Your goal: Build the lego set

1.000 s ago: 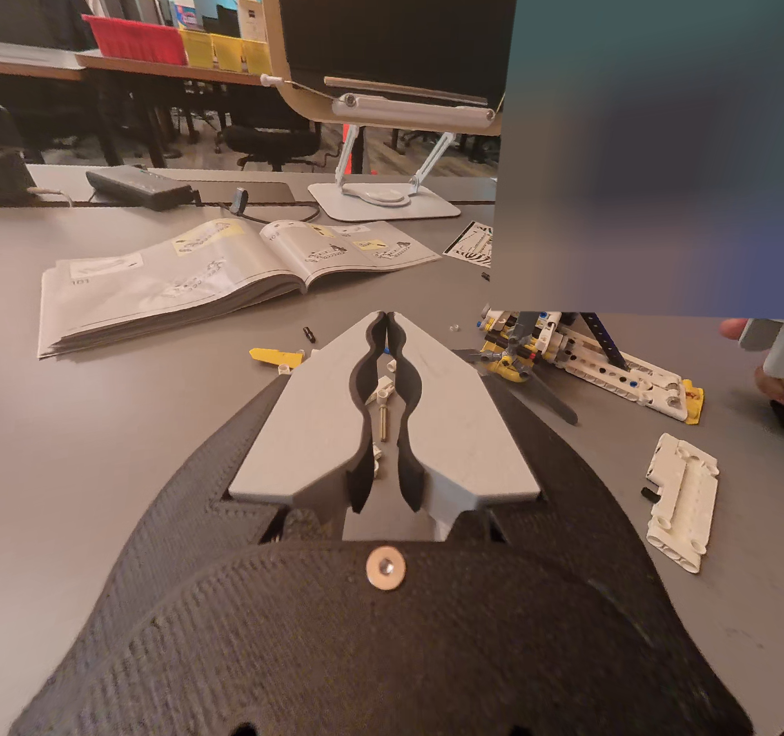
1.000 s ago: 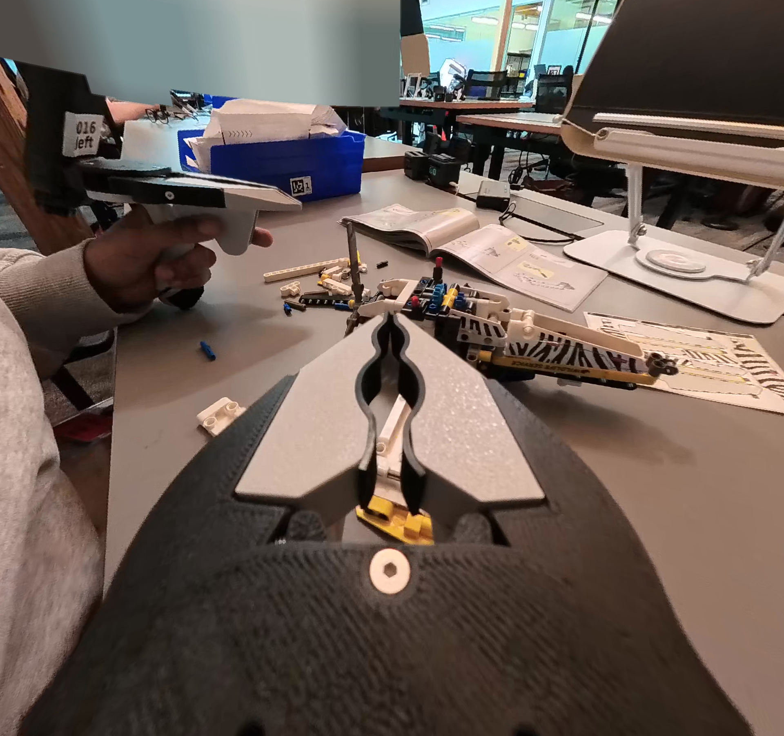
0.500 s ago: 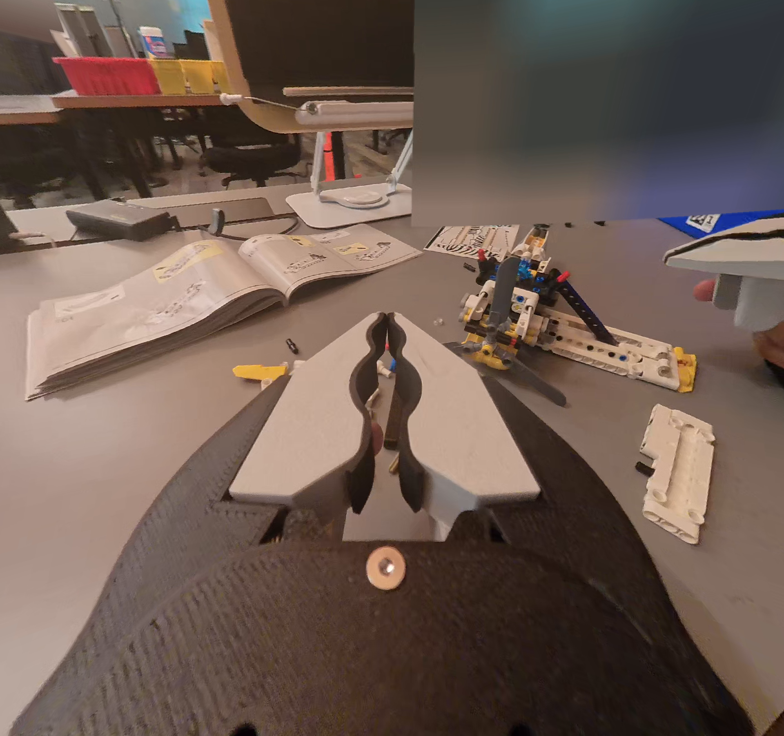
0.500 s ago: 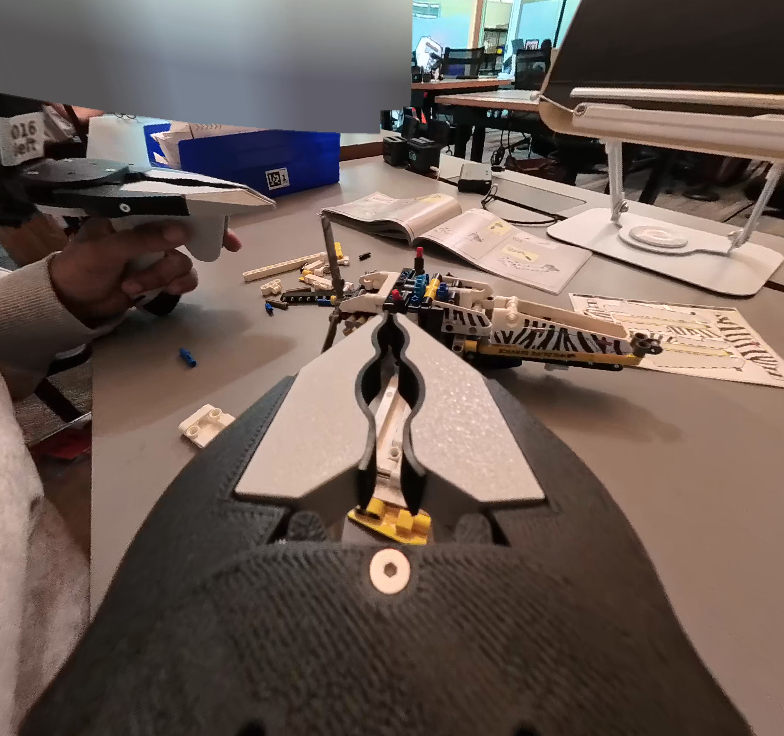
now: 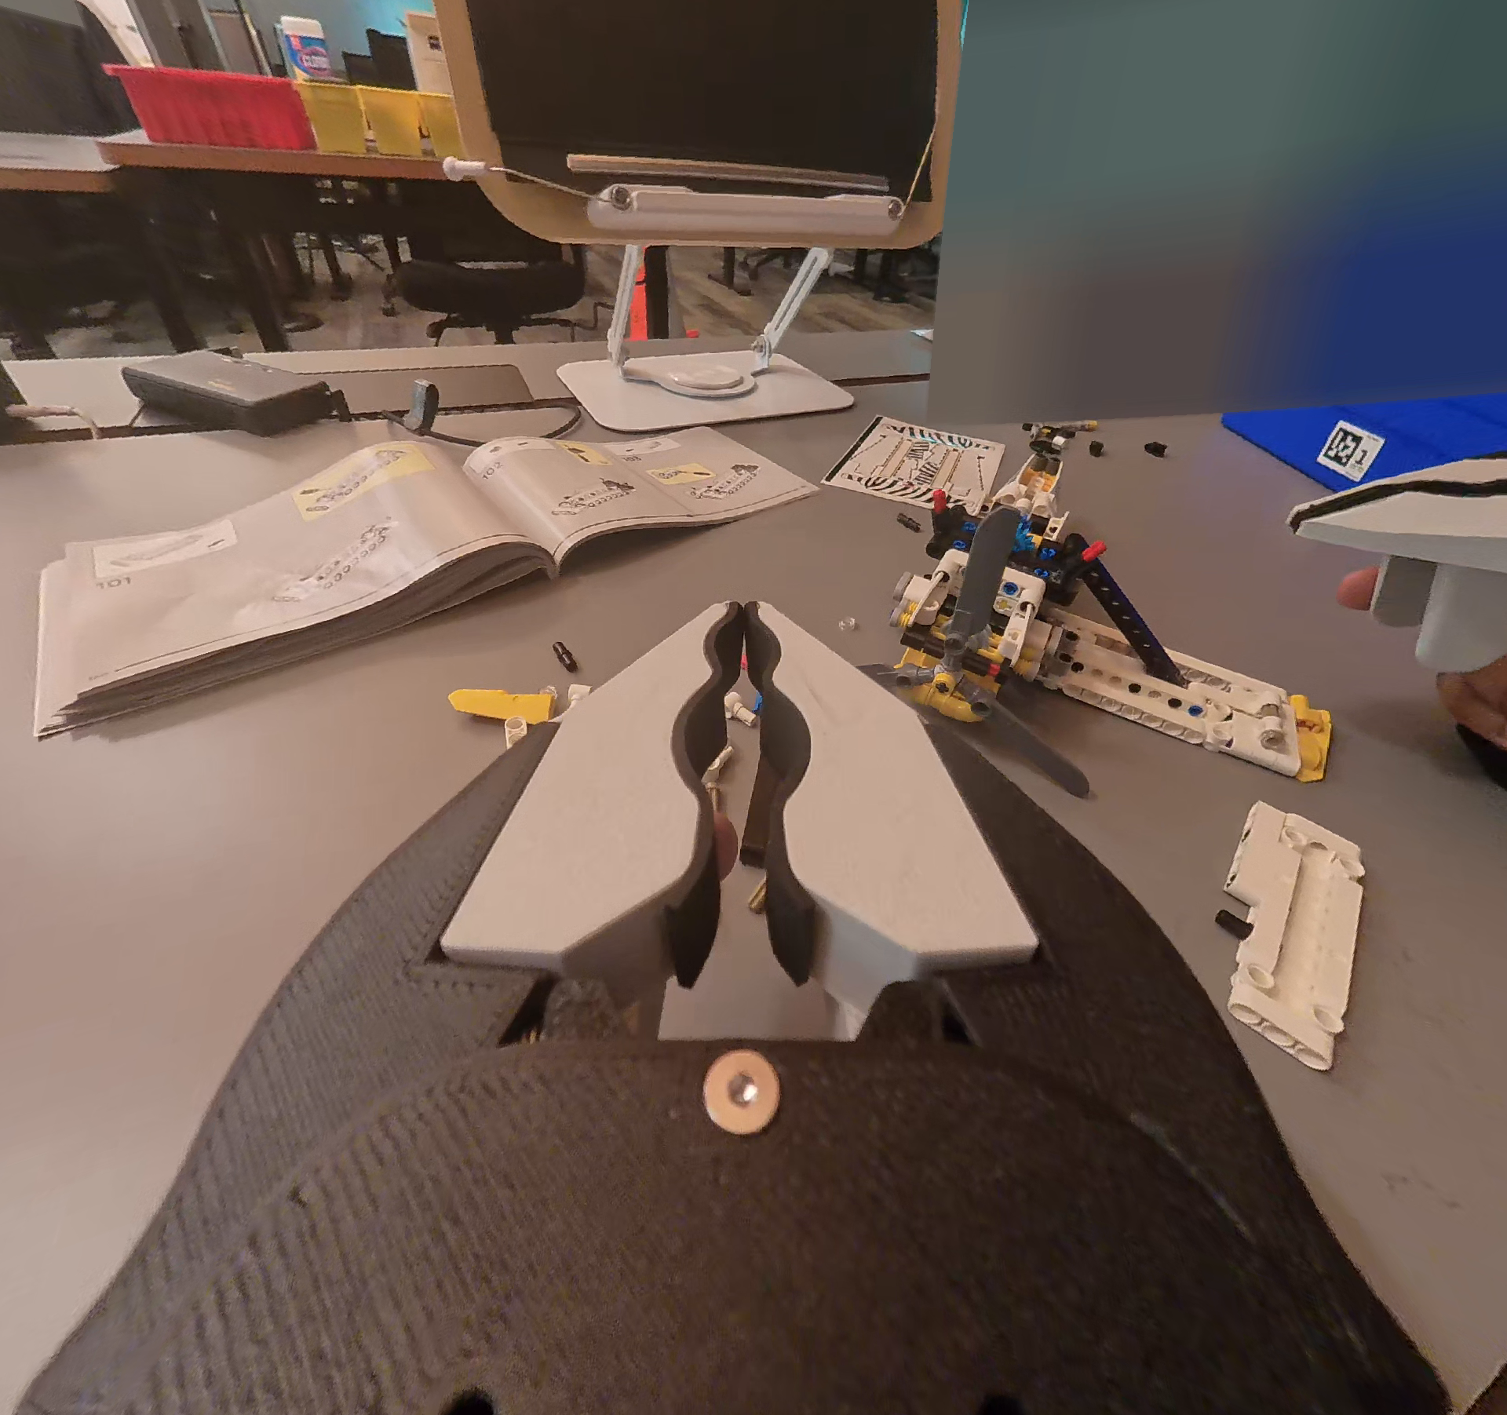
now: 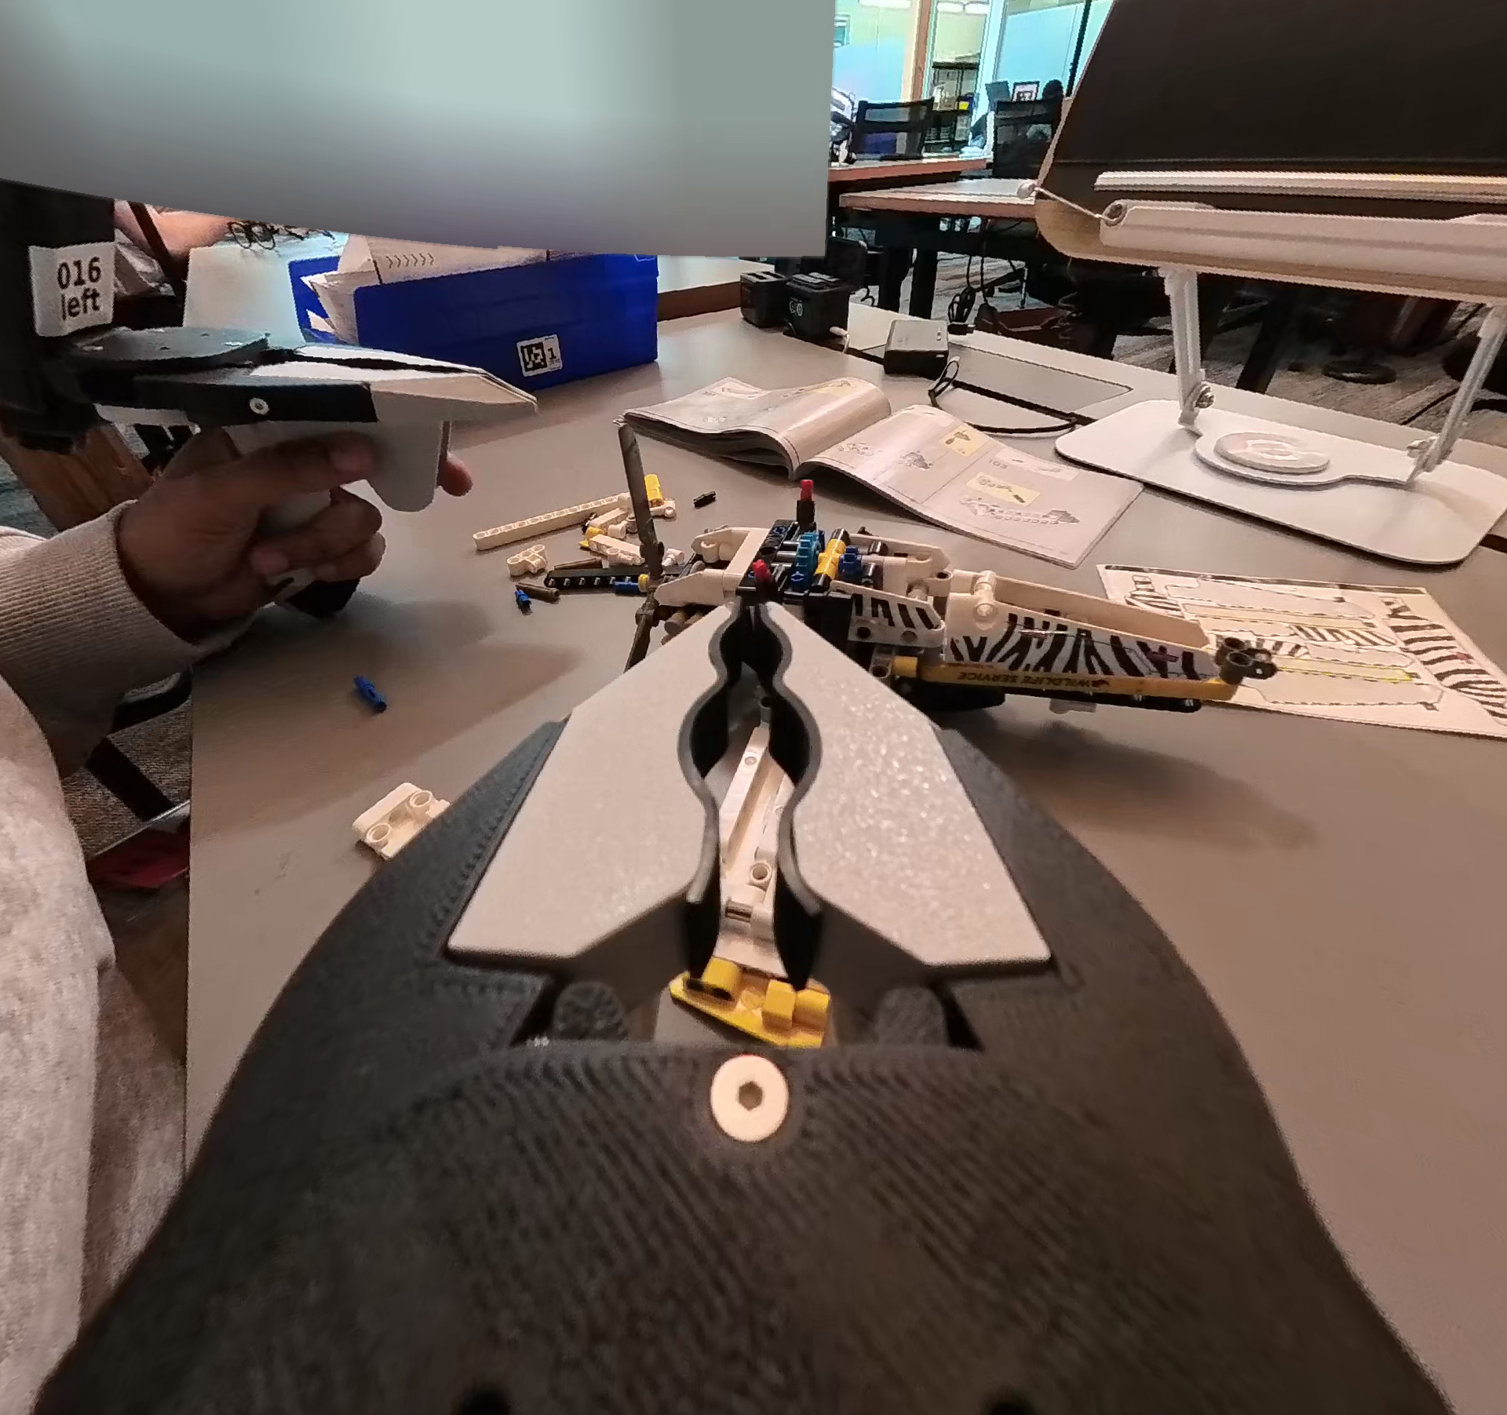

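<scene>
A part-built lego plane with a grey propeller lies on the grey table, ahead and right of my left gripper. That gripper is shut and empty, above several small loose pieces. In the right wrist view the plane shows its zebra-striped tail. My right gripper is shut and hovers over the plane's white wing beam with its yellow end; the tips reach the fuselage. A hand holds the left gripper off the table at the left.
An open instruction book lies at left, a sticker sheet and a monitor stand behind. A white panel lies at right, a yellow piece near my fingers. A blue bin and loose beams lie beyond the plane. The grippers' ends are close to 20 cm from one another. Measured from the fingertips, the plane is 8 cm or so from the right gripper and 15 cm from the left.
The left gripper has drawn back and turned, so the plane now shows whole, with the right gripper at that view's right edge. The right gripper has edged closer to the fuselage. Both stay shut.
</scene>
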